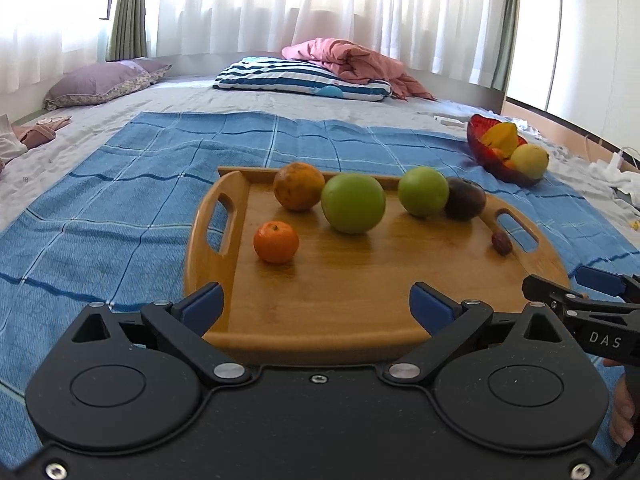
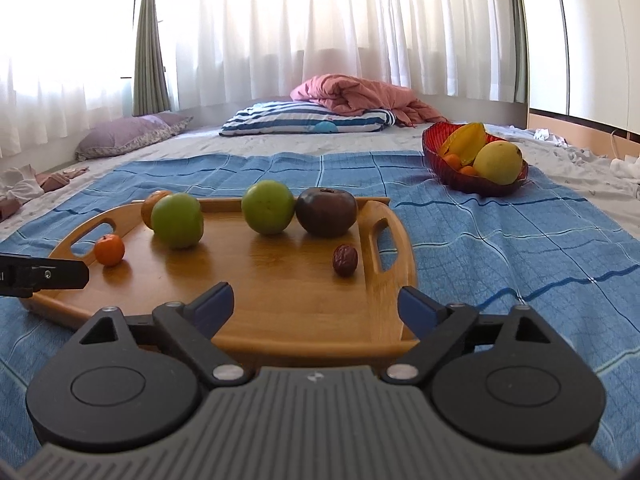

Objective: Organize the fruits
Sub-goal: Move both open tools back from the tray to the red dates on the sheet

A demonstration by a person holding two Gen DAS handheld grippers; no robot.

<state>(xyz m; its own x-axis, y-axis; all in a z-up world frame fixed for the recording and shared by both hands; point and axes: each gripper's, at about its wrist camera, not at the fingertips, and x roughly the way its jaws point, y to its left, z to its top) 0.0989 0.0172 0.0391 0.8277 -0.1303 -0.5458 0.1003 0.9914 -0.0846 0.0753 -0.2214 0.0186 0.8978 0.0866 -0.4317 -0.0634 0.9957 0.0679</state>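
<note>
Blue-padded and spread wide, the jaws of the left gripper (image 1: 316,304) are hovering over the near edge of the wooden tray (image 1: 360,300), clamping nothing and touching nothing, and the right gripper (image 2: 316,306) is standing just as far apart above the tray's near right corner, equally empty. Each tool is pointing across the tray toward its far edge, so every loose fruit is lying ahead of the fingers rather than beside them. Nearest the left gripper, the small tangerine (image 1: 276,242) is sitting toward the tray's left handle, clear of its neighbours; nearest the right gripper, the wrinkled red date (image 2: 345,260) is resting just inside the right handle slot. Farther on, along the far edge, the orange (image 1: 299,186), two green apples (image 1: 353,203) (image 1: 423,191) and a dark purple-brown fruit (image 2: 327,212) are lining up in a row, the right-hand apple and the dark fruit close enough to be touching. Beyond the tray's far right corner, well apart on the blue checked cloth (image 2: 500,240), the red glass bowl (image 2: 476,184) is already holding a starfruit, a yellow fruit and some small orange ones. That bowl is lying on the right gripper's side, so I am judging the right hand better placed to carry fruit there, and the round pieces are offering no long axis to line up with.
</note>
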